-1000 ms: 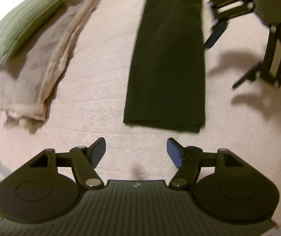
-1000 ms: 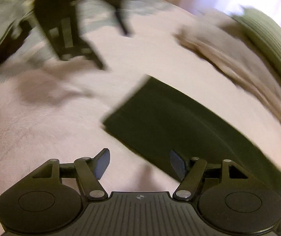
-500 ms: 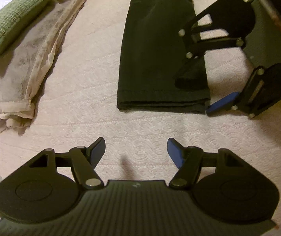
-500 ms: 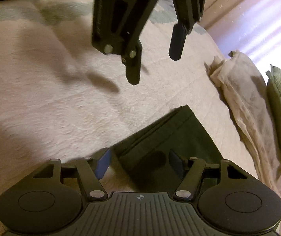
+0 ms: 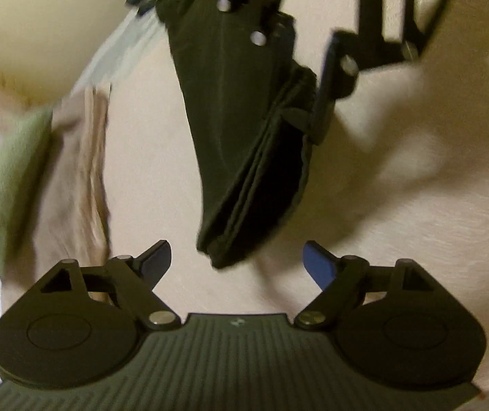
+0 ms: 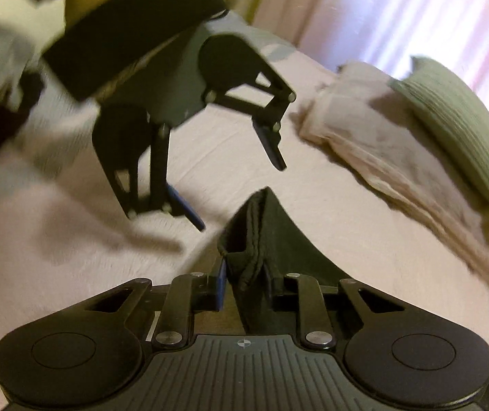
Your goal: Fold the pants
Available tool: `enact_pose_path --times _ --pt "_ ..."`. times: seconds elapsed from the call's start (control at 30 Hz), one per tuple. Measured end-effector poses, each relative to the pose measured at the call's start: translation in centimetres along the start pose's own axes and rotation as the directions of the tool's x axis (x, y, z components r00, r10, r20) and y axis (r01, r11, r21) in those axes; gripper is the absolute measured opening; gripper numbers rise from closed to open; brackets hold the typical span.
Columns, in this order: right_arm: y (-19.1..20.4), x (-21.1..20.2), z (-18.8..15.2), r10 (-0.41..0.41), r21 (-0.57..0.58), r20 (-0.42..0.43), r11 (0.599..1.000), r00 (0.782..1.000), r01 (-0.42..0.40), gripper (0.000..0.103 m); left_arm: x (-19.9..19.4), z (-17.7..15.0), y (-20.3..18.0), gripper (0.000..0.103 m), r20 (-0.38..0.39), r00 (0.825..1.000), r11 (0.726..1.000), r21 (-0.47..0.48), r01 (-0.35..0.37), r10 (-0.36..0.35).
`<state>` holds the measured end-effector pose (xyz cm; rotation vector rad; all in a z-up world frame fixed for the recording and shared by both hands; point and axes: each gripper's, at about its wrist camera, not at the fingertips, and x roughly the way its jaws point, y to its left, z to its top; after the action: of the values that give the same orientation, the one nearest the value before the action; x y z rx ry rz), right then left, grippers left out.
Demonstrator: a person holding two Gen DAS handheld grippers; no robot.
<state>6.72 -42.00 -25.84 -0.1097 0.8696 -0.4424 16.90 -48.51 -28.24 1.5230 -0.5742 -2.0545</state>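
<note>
Right gripper (image 6: 244, 291) has its jaws pinched tight on the hem end of the dark pants (image 5: 244, 137), and that end is up off the pale bedspread (image 5: 398, 205), bunched into stacked layers between the blue pads. From the left wrist camera you can see the lifted hem drooping toward the lens, its lower corner hanging just above the bedspread, while the rest of the leg runs away along the bed. Left gripper (image 5: 237, 263) hangs right in front of that drooping corner, jaws spread wide, nothing between them, not touching the cloth. In the right wrist view the same left gripper sits above and to the left of the pants, fingers apart, held clear of the bedspread. On the far side of the pants lies a folded beige cloth (image 6: 381, 157), and just beyond it a green ribbed pillow (image 6: 460, 130). Both frames are smeared with motion blur.
</note>
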Motion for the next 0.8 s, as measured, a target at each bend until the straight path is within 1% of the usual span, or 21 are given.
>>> enact_pose_path --times 0.03,0.07,0.13,0.17,0.2,0.23,0.27,0.3,0.33,0.37,0.47,0.5,0.57,0.67,0.7,0.77,0.8 --pt "-1.1 -0.9 0.4 0.010 0.050 0.006 0.999 1.000 -0.010 0.018 0.1 0.5 0.7 0.081 0.006 1.000 1.000 0.014 0.002 -0.002" --pt "-2.3 -1.5 0.6 0.018 0.104 0.014 0.994 1.000 -0.019 0.018 0.2 0.9 1.6 0.077 0.015 1.000 1.000 0.014 0.005 -0.005" --pt "-5.0 -3.4 0.9 0.028 0.236 0.034 0.971 0.999 -0.035 0.017 0.2 2.1 3.4 0.071 0.031 1.000 1.000 0.003 -0.002 0.002" --pt "-6.3 -4.2 1.1 0.021 0.289 0.045 0.957 0.999 -0.033 0.017 0.1 2.9 4.4 0.065 0.044 0.999 1.000 0.000 -0.002 0.002" --pt "-7.6 -5.1 1.1 0.014 0.336 0.057 0.941 0.998 -0.033 0.017 0.0 3.7 5.4 0.062 0.060 0.998 1.000 -0.007 -0.003 0.003" --pt "-9.0 -6.1 1.0 0.012 0.391 0.074 0.920 0.997 -0.040 0.017 -0.1 4.5 6.3 0.053 0.073 0.997 1.000 -0.012 -0.004 0.005" --pt "-10.4 -7.0 0.8 0.010 0.441 0.087 0.896 0.996 -0.047 0.017 -0.2 5.5 7.2 0.046 0.086 0.996 1.000 -0.019 -0.003 0.004" --pt "-11.9 -7.8 0.4 0.006 0.494 0.100 0.868 0.995 -0.055 0.017 -0.2 6.6 8.3 0.044 0.102 0.995 1.000 -0.029 0.002 0.001" --pt "-13.3 -8.6 0.0 0.004 0.535 0.112 0.843 0.994 -0.063 0.017 -0.2 7.8 9.4 0.039 0.119 0.993 1.000 -0.031 0.002 0.002" --pt "-14.9 -9.3 -0.5 0.001 0.576 0.128 0.814 0.992 -0.075 0.017 -0.1 9.0 10.5 0.037 0.129 0.992 1.000 -0.032 0.000 0.004" --pt "-19.2 -11.7 -2.6 -0.022 0.673 0.175 0.732 0.984 -0.103 0.017 0.7 13.4 14.2 0.035 0.149 0.989 0.999 -0.050 0.007 0.001" --pt "-20.8 -12.5 -3.4 -0.032 0.700 0.192 0.705 0.981 -0.114 0.017 1.2 15.3 15.5 0.035 0.154 0.988 0.998 -0.054 0.008 0.000" --pt "-23.8 -14.1 -5.7 -0.054 0.755 0.217 0.642 0.975 -0.132 0.017 2.5 18.4 17.4 0.035 0.159 0.987 0.998 -0.060 0.014 -0.005" --pt "-28.7 -15.7 -10.0 -0.084 0.832 0.236 0.533 0.968 -0.157 0.016 5.7 23.9 19.7 0.035 0.169 0.985 0.998 -0.049 0.035 -0.026" --pt "-30.5 -16.0 -11.8 -0.096 0.855 0.234 0.494 0.967 -0.158 0.016 7.5 26.0 20.5 0.035 0.168 0.985 0.998 -0.040 0.048 -0.041" --pt "-33.7 -16.4 -14.8 -0.109 0.887 0.231 0.432 0.967 -0.163 0.016 10.9 29.5 21.7 0.035 0.165 0.985 0.997 -0.034 0.063 -0.057" --pt "-35.0 -16.5 -16.3 -0.116 0.899 0.224 0.407 0.968 -0.159 0.016 12.8 31.3 22.2 0.035 0.158 0.985 0.997 -0.038 0.071 -0.065"
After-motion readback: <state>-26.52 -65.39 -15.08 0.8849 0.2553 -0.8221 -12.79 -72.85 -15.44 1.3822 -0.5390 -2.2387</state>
